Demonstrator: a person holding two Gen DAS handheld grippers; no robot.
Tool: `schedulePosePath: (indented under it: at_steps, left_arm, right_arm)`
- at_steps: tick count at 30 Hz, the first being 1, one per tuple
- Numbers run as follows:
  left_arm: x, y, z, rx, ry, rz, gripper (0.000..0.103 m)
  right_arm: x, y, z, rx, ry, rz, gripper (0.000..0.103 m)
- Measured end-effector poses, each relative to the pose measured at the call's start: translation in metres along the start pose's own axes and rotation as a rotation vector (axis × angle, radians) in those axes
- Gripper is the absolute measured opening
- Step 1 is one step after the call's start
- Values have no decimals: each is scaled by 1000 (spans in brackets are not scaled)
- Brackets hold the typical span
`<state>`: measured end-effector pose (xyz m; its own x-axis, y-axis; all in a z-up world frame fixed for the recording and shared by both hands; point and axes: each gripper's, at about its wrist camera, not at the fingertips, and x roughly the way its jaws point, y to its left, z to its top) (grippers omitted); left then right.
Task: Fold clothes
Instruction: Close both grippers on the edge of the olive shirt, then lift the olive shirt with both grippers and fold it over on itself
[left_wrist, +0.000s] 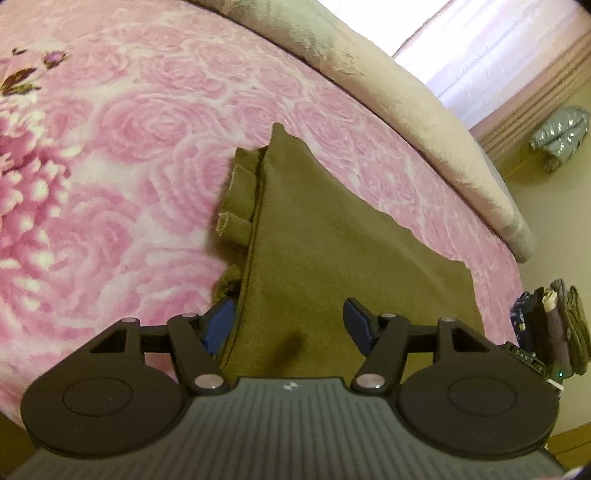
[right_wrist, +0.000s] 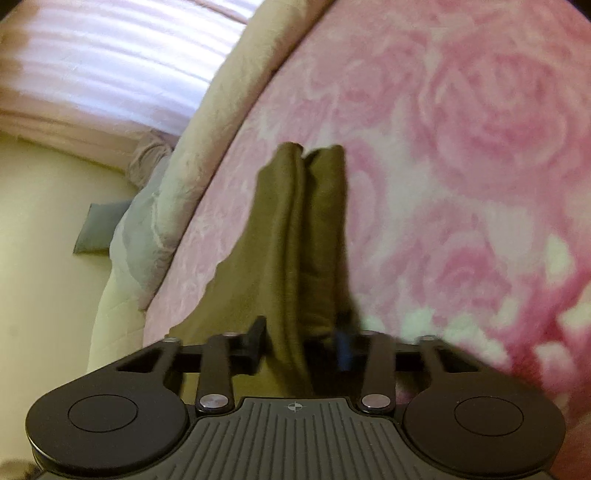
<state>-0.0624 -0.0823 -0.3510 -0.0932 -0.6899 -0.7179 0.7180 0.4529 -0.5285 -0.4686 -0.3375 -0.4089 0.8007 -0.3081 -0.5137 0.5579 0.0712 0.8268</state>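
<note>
- Ahead of your left claw (left_wrist: 290, 325), the olive-green garment (left_wrist: 317, 236) lay spread on the pink rose-patterned blanket (left_wrist: 129, 155), reaching away from the fingers to a point at its far end.
- Your left claw was released: its two blue pads (left_wrist: 356, 319) stood wide apart above the cloth, with nothing pinched between them.
- Just left of that claw, a long fold edge ran away from you, and a bunched strip of the same garment stuck out beside it.
- Far to the right of your left claw, at the blanket's edge, part of your other tool showed against a small pile of dark clothes (left_wrist: 561, 325).
- Between the fingers of your right claw (right_wrist: 304, 345), the garment (right_wrist: 306, 229) rose in two thick folds side by side, running straight ahead over the blanket (right_wrist: 461, 147).
- Your right claw's fingers stood on either side of those folds; the view was blurred, so I cannot tell whether they pressed the cloth or merely flanked it.
- Left of your right claw, a beige bed cover (right_wrist: 207, 140) bordered the blanket, with pale floor (right_wrist: 48, 206) beyond.
</note>
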Motion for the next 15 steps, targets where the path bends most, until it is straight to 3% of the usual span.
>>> schedulePosePath:
  at_steps: [3, 6, 7, 11, 15]
  left_arm:
    - [0, 6, 0, -7, 2, -5, 60]
    - [-1, 14, 0, -20, -3, -14, 60]
    - [-2, 17, 1, -25, -6, -18, 60]
    - [-7, 30, 4, -48, -18, -26, 60]
    - [-12, 46, 6, -80, -29, -21, 60]
  right_arm:
    - [3, 8, 3, 8, 10, -62, 24]
    - [6, 47, 0, -113, 4, -230, 22]
    - [9, 68, -4, -198, -4, -307, 22]
    - [37, 172, -59, -755, -92, -577, 22]
    - [82, 230, -151, -1203, -104, -651, 22]
